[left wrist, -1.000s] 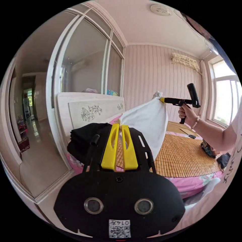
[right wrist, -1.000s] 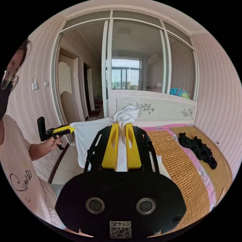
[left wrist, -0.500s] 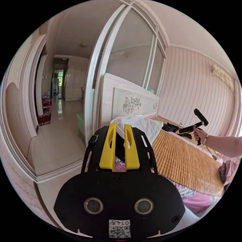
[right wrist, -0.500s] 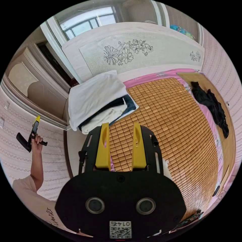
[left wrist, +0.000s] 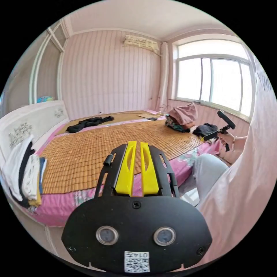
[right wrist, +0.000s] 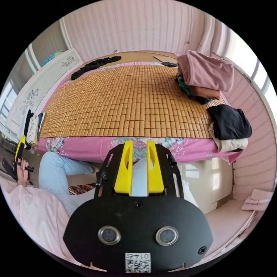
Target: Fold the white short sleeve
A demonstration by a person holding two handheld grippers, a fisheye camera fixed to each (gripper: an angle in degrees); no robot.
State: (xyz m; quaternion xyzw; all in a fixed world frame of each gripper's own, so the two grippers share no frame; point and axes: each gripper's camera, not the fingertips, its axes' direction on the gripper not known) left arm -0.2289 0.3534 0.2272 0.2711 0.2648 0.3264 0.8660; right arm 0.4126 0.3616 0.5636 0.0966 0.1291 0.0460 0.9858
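Both grippers hold nothing: left gripper (left wrist: 135, 144) jaws nearly together, right gripper (right wrist: 140, 144) jaws slightly apart. White shirt (left wrist: 16, 170) lies folded atop stack (left wrist: 31, 184) at mat (left wrist: 115, 144) corner. Fold looks done; nothing left.

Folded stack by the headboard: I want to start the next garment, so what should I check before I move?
1. White short sleeve set down on the stack at the headboard end: ok.
2. Neatness of its fold: cannot tell, it is too small and seen edge-on.
3. Left tool free of cloth: ok, its jaws are together with nothing between them.
4. Right tool free and ready to grasp: ok, its jaws stand apart and hold nothing.
5. Middle of the woven mat bare for spreading a garment: ok.
6. Unfolded clothes waiting: ok, a pink garment and a black garment lie at the bed's other end.
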